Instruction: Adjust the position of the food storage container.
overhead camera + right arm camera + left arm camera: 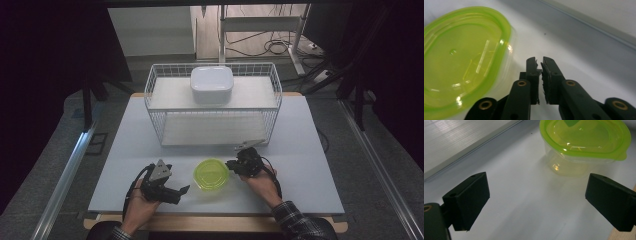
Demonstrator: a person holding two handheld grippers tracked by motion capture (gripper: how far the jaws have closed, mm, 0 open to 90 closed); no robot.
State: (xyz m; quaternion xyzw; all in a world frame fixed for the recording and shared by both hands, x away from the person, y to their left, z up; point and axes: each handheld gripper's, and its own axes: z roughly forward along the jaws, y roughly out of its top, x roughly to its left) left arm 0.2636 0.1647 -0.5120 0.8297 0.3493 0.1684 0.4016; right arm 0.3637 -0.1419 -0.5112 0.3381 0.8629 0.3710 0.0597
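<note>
- High view: nearest the camera are the two hands; left gripper [172, 192] sits just left of the green-lidded tub [211, 173], jaws spread wide and aimed at it. Right gripper [231, 165] is just beside the tub's right edge; can't tell from here if it touches.
- Tub stands near the front middle of the white table [300, 150], well apart from the wire basket [212, 107] behind, which has a white box [211, 84] on its upper shelf.
- Left gripper view: jaws at bottom wide apart, nothing between them; tub [584, 147] is ahead and apart, a bit right of centre. Likely step is a grab of the tub, so slide forward, centre it between the jaws, keep low and level, then close gently on the soft wall under the lid rim.
- Right gripper view: right gripper [538, 65] jaws nearly together, thin gap, nothing held; tub lid [464, 62] just to their left.
- Hard to see: tub's far rim is cut off in the left gripper view and its contents are unclear; the lid tab is partly out of frame; lower basket shelf is hard to make out.
</note>
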